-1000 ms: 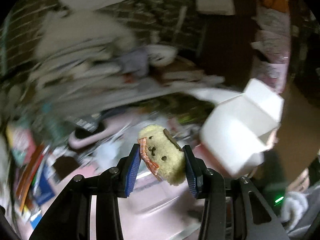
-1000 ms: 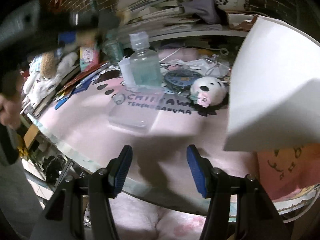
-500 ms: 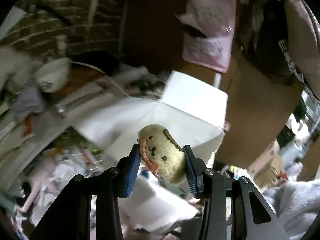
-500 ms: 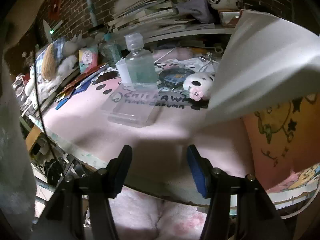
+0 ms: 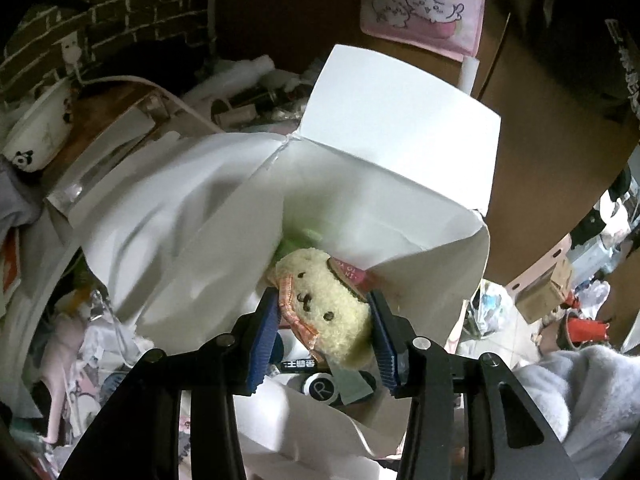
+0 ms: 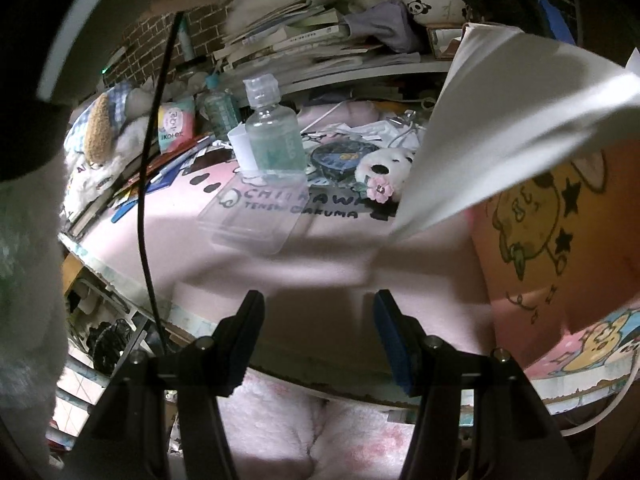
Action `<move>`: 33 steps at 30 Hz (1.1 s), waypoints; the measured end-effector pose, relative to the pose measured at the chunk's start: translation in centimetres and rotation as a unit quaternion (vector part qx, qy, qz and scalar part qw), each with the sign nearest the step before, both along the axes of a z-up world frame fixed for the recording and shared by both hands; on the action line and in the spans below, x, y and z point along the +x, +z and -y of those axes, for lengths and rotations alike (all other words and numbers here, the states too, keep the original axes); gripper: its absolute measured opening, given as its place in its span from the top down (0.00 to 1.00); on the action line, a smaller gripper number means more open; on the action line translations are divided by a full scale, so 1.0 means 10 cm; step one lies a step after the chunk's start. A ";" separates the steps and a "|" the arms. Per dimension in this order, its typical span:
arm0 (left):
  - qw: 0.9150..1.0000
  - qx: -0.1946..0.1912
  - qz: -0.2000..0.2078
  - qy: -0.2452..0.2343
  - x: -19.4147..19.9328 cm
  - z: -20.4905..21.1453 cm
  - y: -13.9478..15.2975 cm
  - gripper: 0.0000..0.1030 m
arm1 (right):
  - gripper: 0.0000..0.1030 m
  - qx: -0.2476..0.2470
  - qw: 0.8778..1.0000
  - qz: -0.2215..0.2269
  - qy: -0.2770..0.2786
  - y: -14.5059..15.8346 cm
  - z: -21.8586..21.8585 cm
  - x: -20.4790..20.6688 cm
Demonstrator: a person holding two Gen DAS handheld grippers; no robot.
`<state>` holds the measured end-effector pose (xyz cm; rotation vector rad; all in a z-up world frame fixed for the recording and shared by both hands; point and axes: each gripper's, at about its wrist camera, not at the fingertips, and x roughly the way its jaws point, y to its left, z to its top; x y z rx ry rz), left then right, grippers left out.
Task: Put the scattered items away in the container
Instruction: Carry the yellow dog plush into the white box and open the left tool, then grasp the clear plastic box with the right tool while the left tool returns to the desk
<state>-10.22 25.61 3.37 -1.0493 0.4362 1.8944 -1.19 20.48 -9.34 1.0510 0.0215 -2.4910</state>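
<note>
Broadly, by size:
Desk mat: the pink mat (image 6: 320,256) fills the middle of the right wrist view, printed with dark lettering.
Box: the white cardboard box (image 5: 376,208) takes up the centre of the left wrist view, flaps raised; one flap (image 6: 500,128) juts in from the upper right of the right wrist view.
Bottle: a clear bottle (image 6: 272,136) stands upright in the upper centre, at the far edge of a clear flat case (image 6: 252,220).
White plush: a small white toy (image 6: 384,172) with a pink flower lies right of the bottle.
Left gripper (image 5: 324,320): jaws clamped on a cream plush toy (image 5: 324,308), held over the box's open mouth, lower centre.
Right gripper (image 6: 318,320): jaws apart, holding nothing, above the mat's near edge.
Pen: a dark pen (image 5: 300,365) lies inside the box beneath the cream plush toy.
</note>
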 end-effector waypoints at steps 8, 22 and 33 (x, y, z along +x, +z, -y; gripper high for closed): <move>1.000 0.015 -0.006 0.019 -0.03 0.05 0.06 0.22 | 0.48 -0.002 1.000 0.001 0.000 0.01 0.00 0.02; 0.990 0.068 -0.090 0.082 0.22 0.65 0.38 0.05 | 0.36 0.001 1.000 -0.002 -0.006 0.00 0.02 0.03; 0.945 0.125 -0.145 0.264 0.43 2.13 0.19 0.01 | 0.18 -0.004 1.000 -0.010 0.002 -0.03 0.21 -0.02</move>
